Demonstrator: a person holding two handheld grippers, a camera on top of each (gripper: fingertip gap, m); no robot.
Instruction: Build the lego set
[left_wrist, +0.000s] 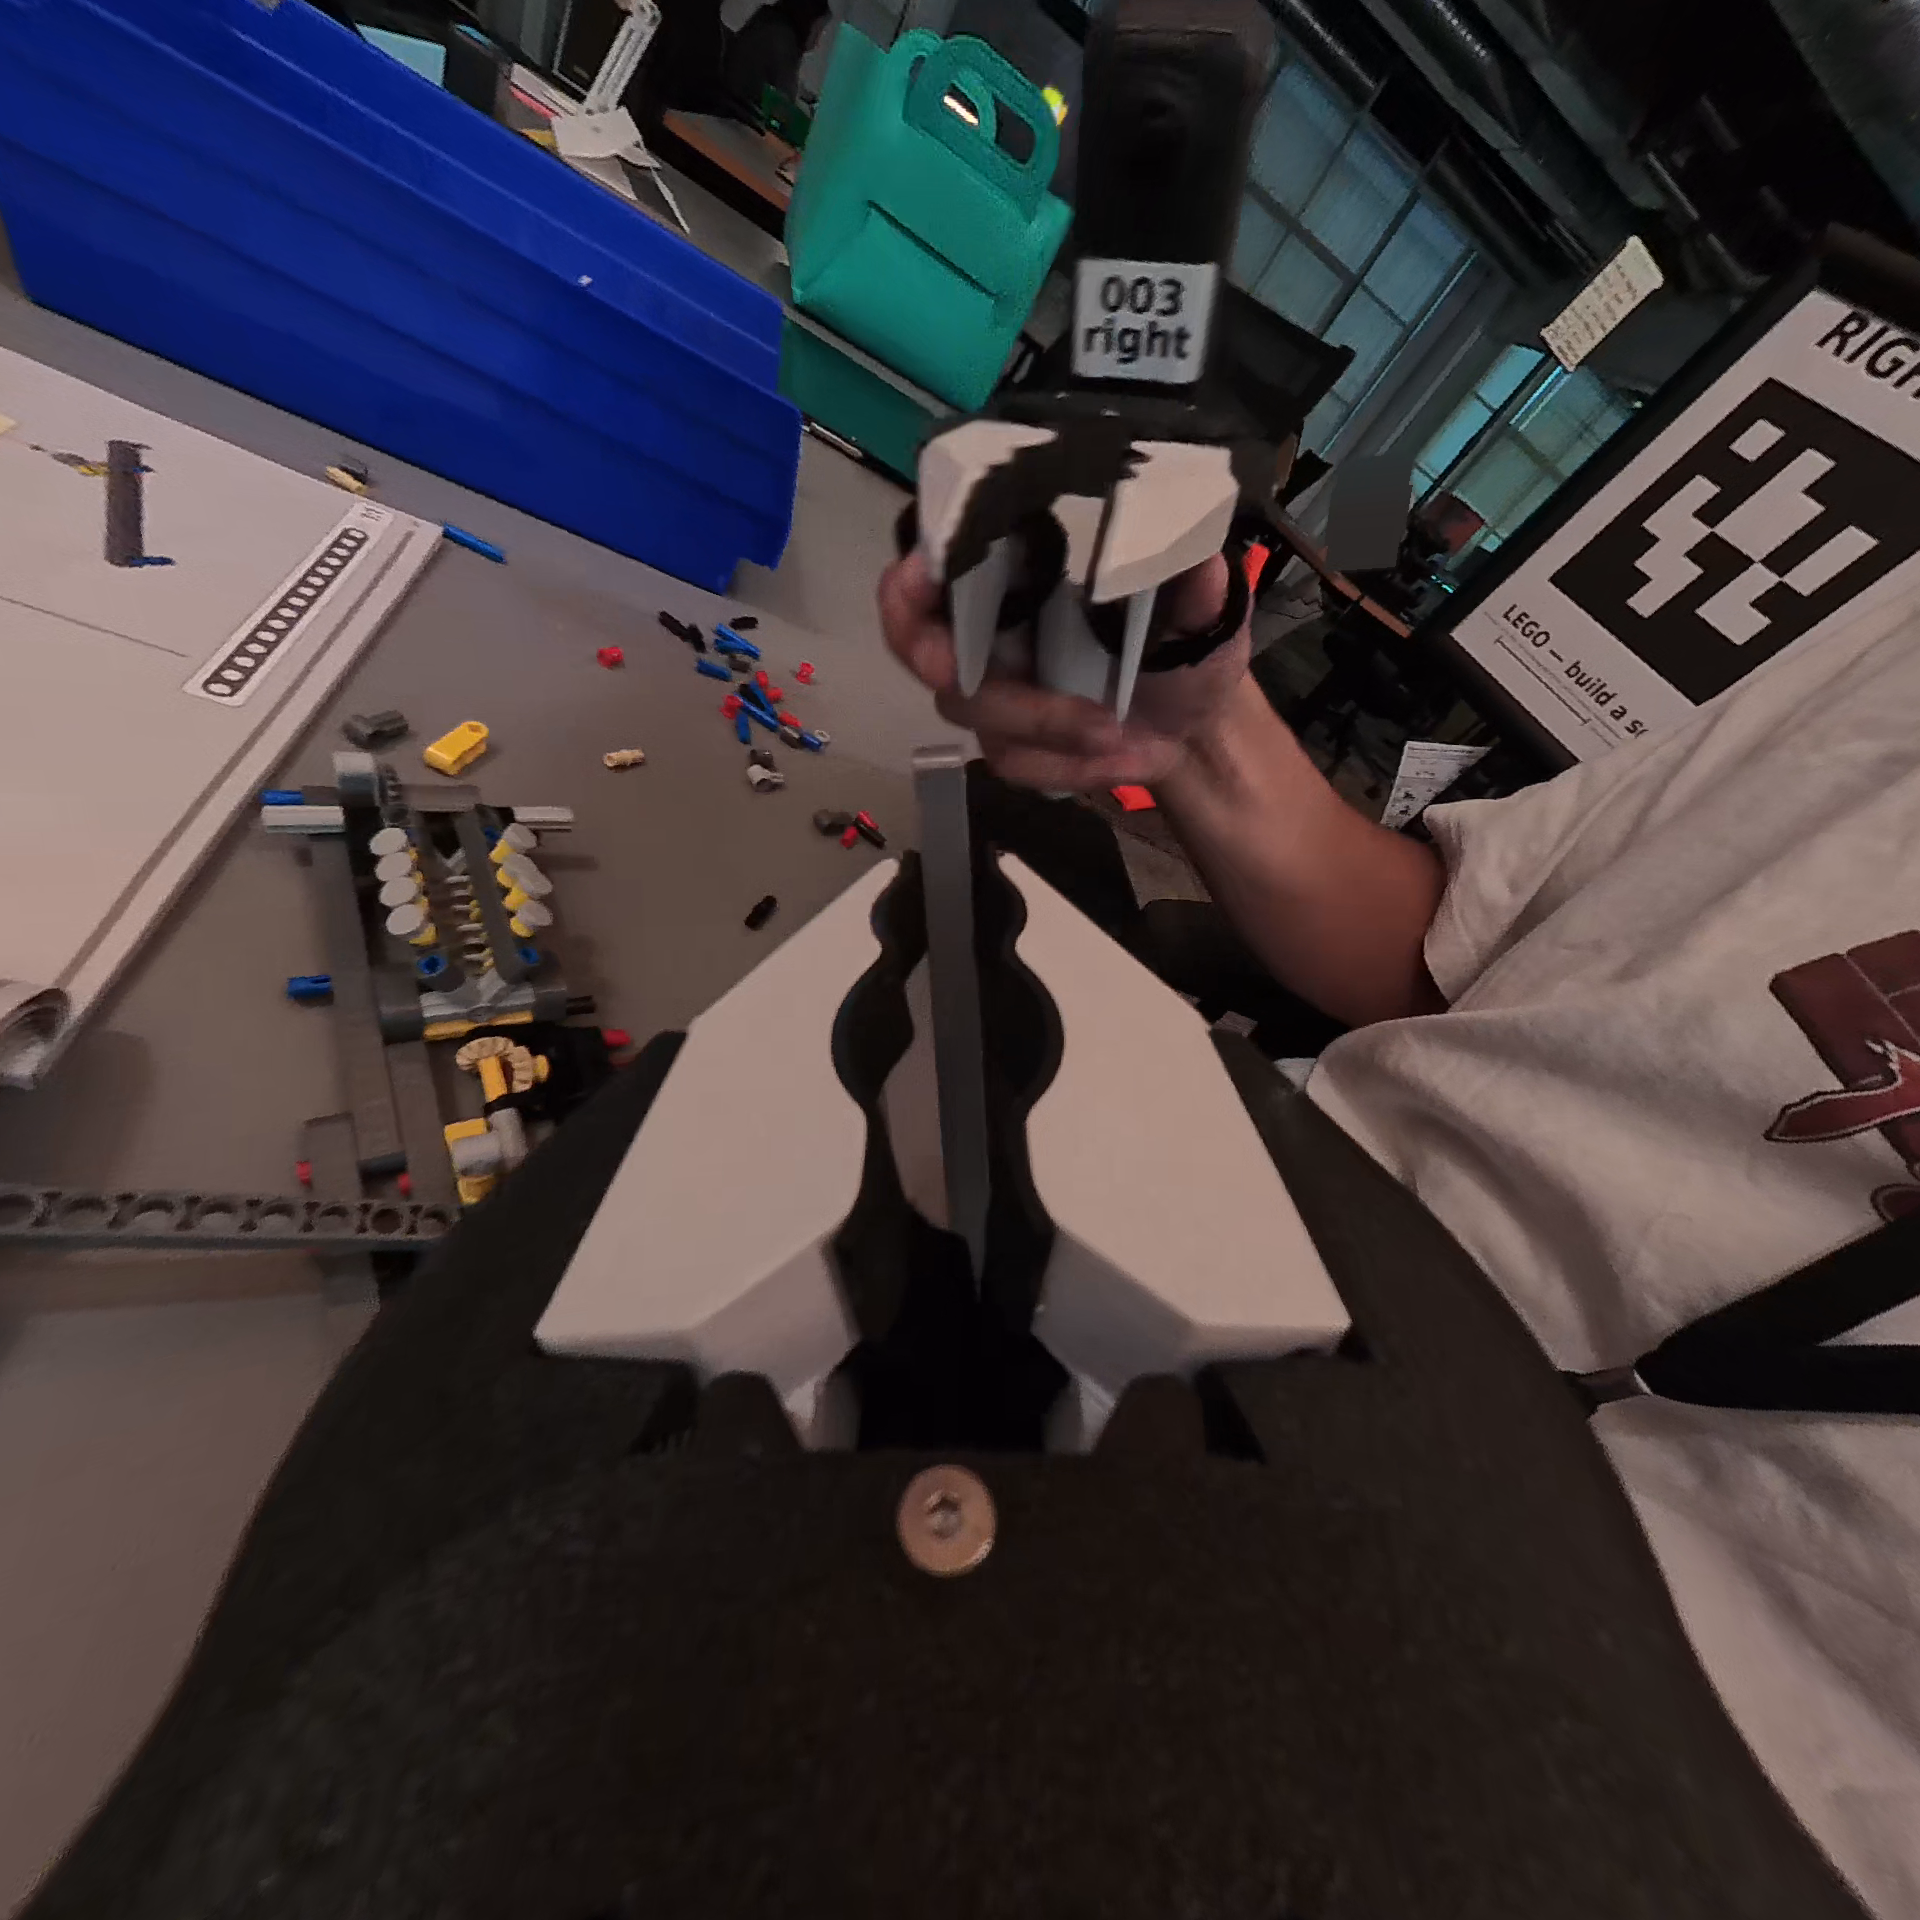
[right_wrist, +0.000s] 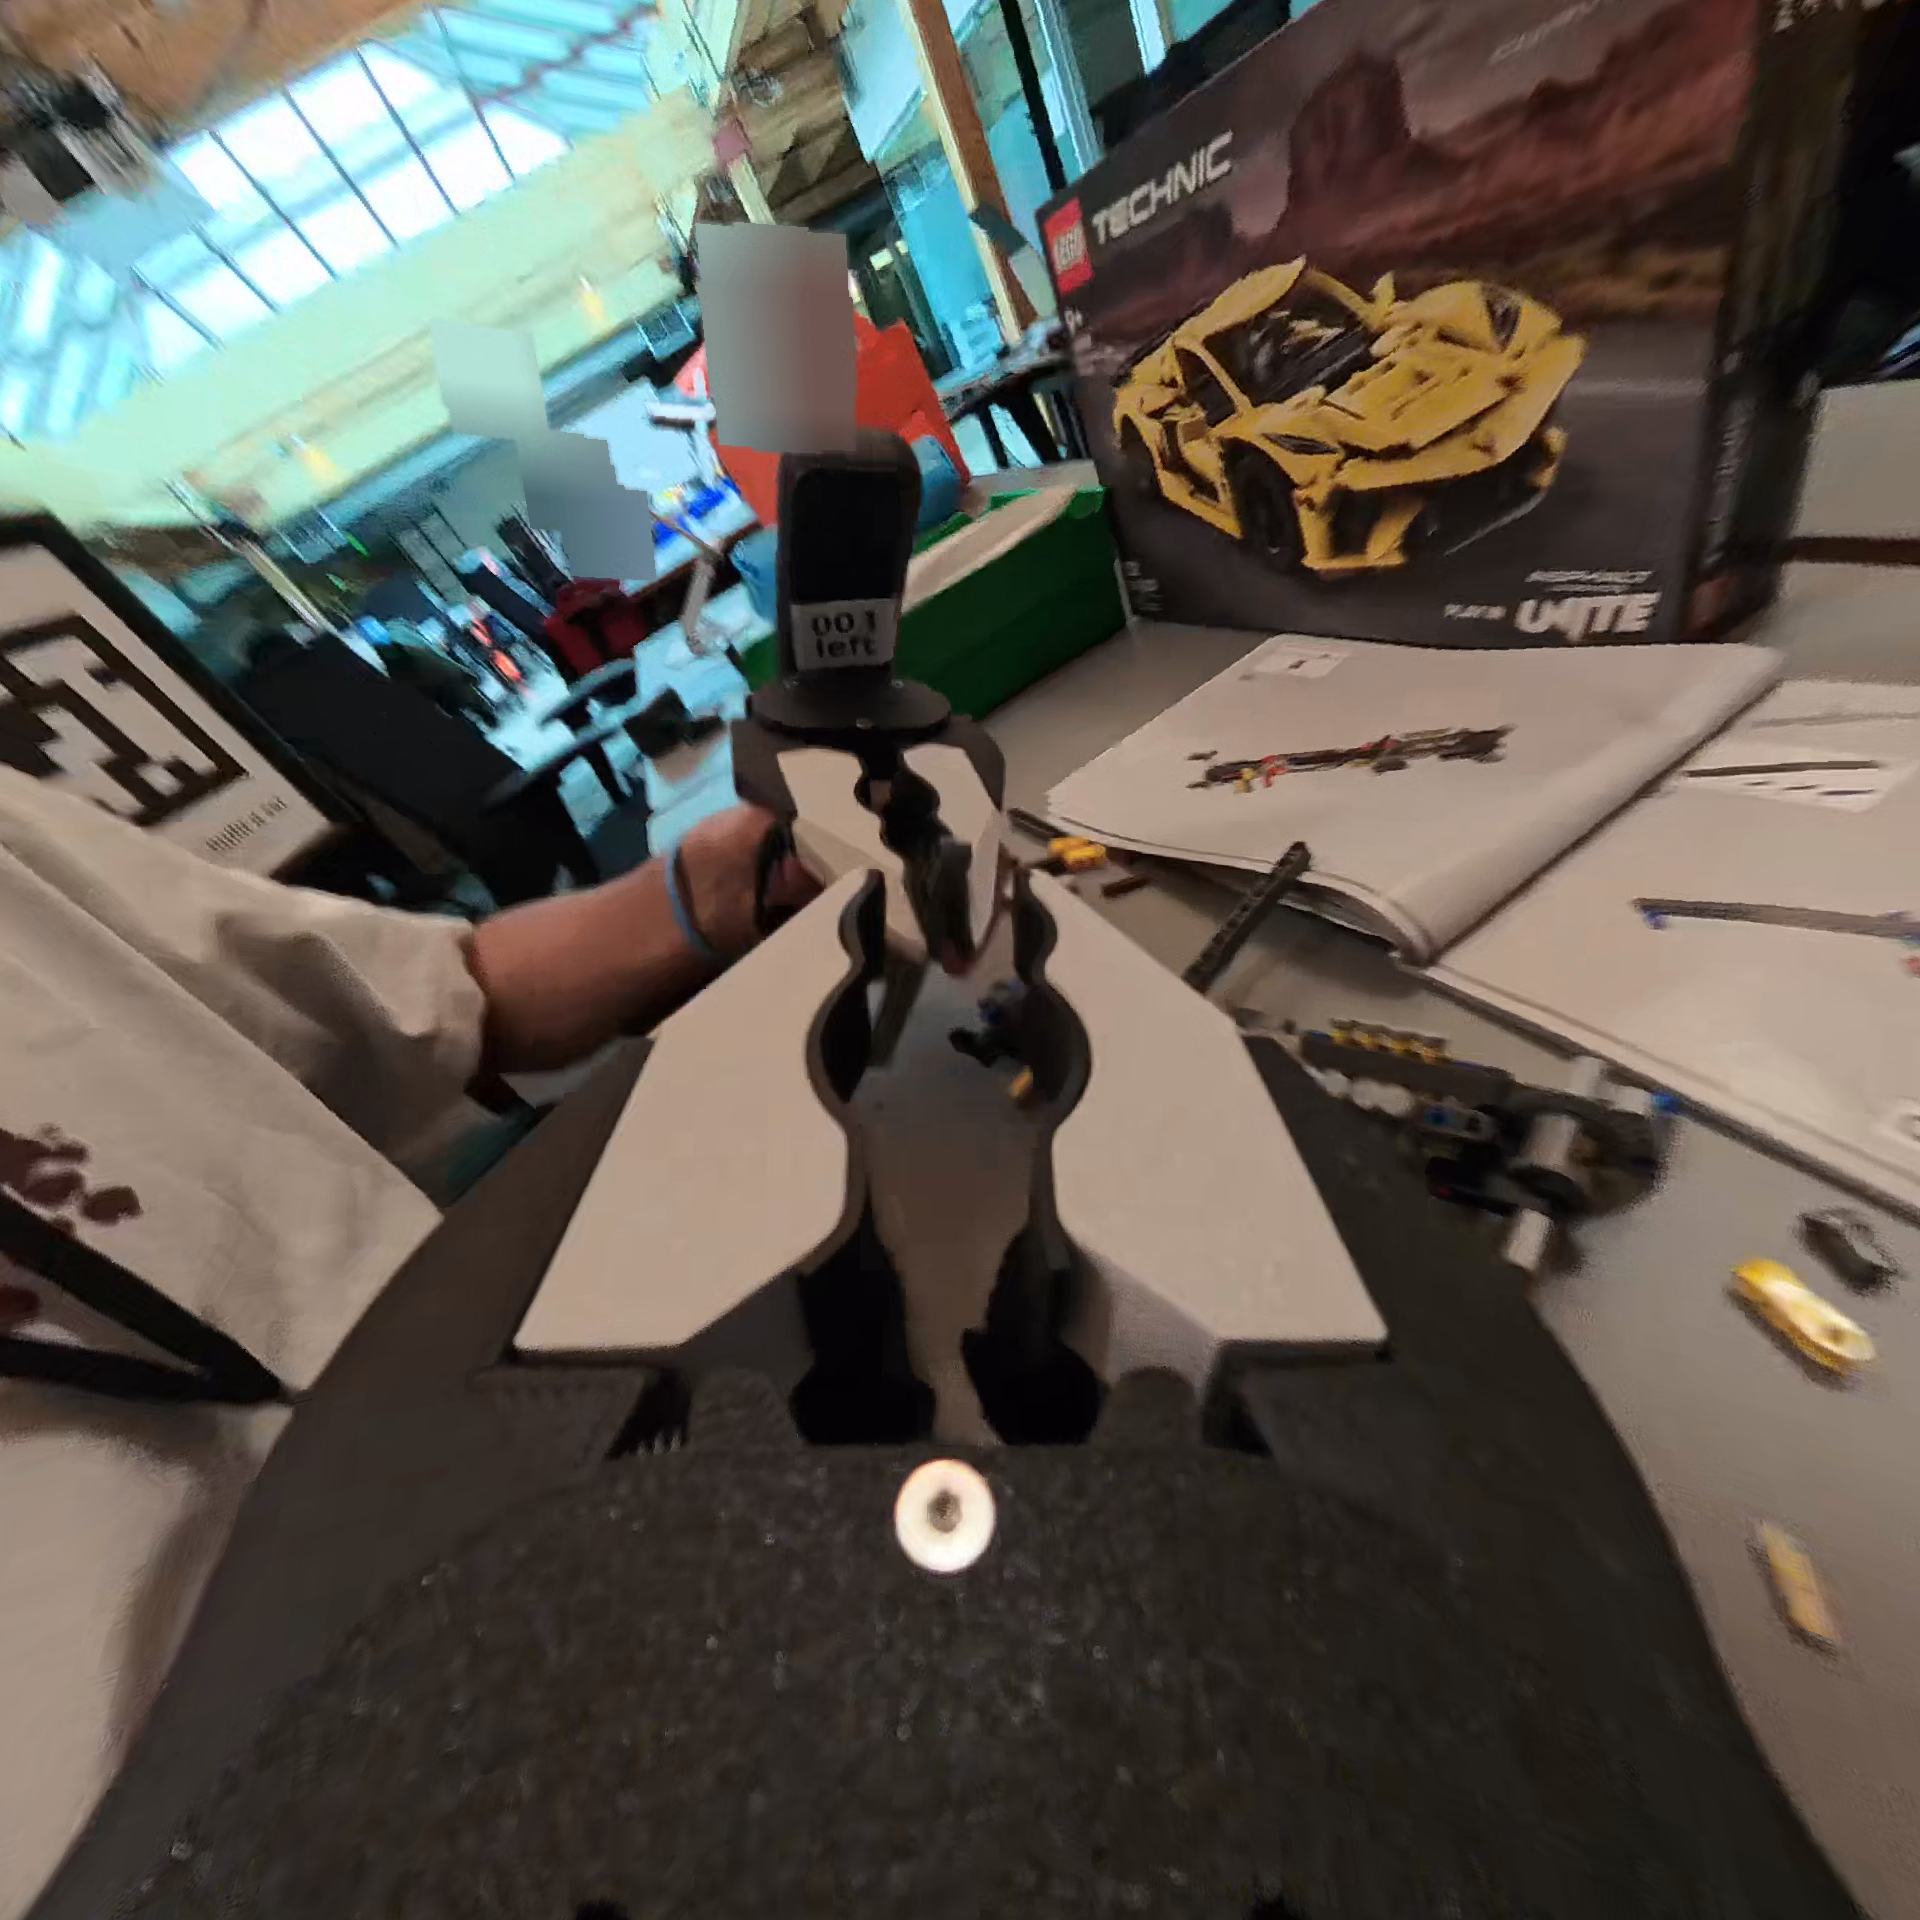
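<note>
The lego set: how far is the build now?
Early stage. Done: one engine-like chassis block stands assembled on the table. In hand: the left claw is shut on a long grey beam; the right claw is open and empty. Left: loose pins, a yellow piece and another beam lie unused.

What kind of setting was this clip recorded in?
Probably a shared workshop or lab with large windows: stacked blue bins, a printed marker board, and a grey table with a lego set box and open instruction booklet.
</note>
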